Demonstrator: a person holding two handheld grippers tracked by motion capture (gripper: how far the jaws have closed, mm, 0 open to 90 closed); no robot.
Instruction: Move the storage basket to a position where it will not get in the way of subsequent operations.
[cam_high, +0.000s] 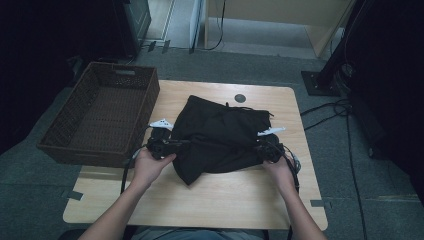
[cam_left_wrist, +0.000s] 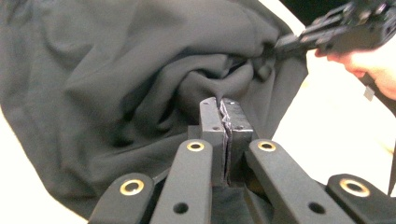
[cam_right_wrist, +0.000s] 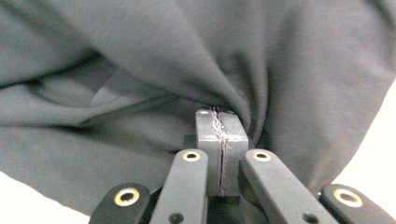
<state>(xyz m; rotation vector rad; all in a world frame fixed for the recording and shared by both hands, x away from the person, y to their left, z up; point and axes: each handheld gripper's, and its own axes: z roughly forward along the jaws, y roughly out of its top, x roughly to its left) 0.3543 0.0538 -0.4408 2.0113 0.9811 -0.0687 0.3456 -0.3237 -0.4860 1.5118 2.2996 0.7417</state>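
Garment (cam_high: 217, 137) lying on worktop (cam_high: 235, 195), around its middle, bunching toward near side; basket (cam_high: 100, 117) sitting at worktop's left edge, just left of garment; left hand-held gripper (cam_high: 175, 142) sitting at garment's left edge, between basket and garment; right hand-held gripper (cam_high: 260, 147) sitting at garment's right edge; person's forearms coming in from near side, one behind each gripper

A dark, crumpled garment (cam_high: 220, 137) lies bunched at the table's centre, folds running from twelve toward six o'clock. Its edges at nine and three o'clock are pinched up, with cloth gathering into creases (cam_left_wrist: 140, 93) (cam_right_wrist: 140, 70).
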